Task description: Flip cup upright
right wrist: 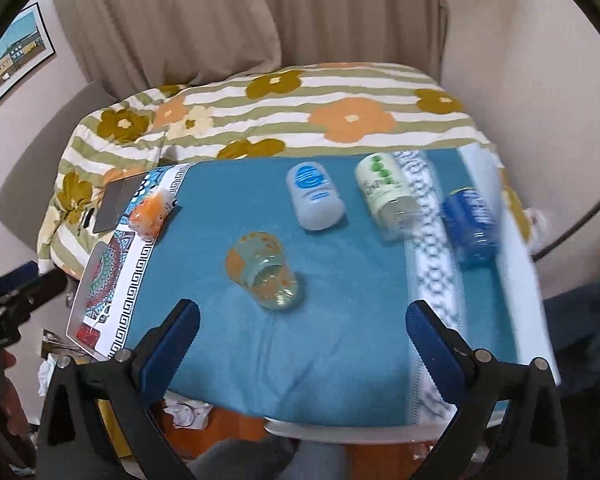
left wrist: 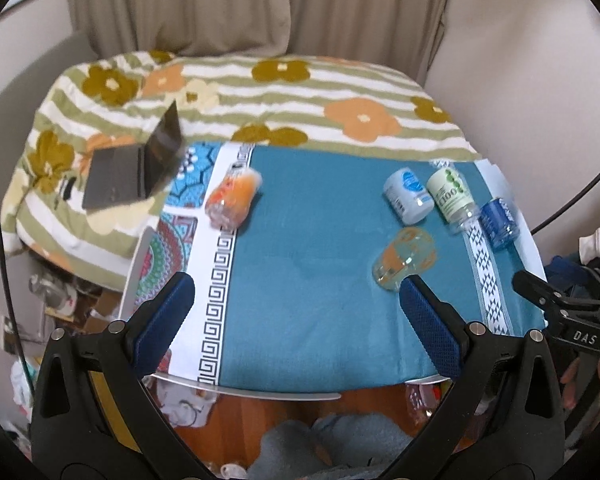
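Observation:
Several glass cups lie on their sides on a teal cloth (left wrist: pixel 308 248) (right wrist: pixel 340 320). A clear cup with orange print (left wrist: pixel 405 258) (right wrist: pixel 263 270) lies nearest. An orange cup (left wrist: pixel 232 196) (right wrist: pixel 150 212) lies at the left. A white cup with blue print (left wrist: pixel 408 195) (right wrist: pixel 315 196), a white cup with green print (left wrist: pixel 452 194) (right wrist: pixel 386 192) and a blue cup (left wrist: pixel 498 222) (right wrist: pixel 470 226) lie at the right. My left gripper (left wrist: pixel 296 300) is open and empty above the table's near edge. My right gripper (right wrist: pixel 302 328) is open and empty, just short of the clear cup.
A half-open laptop (left wrist: pixel 136 168) sits on a flowered striped blanket (left wrist: pixel 300 92) behind the table. Curtains (left wrist: pixel 260 4) hang at the back. Clutter lies on the floor (left wrist: pixel 60 304) at the left. The right gripper's body (left wrist: pixel 572 320) shows at the right edge.

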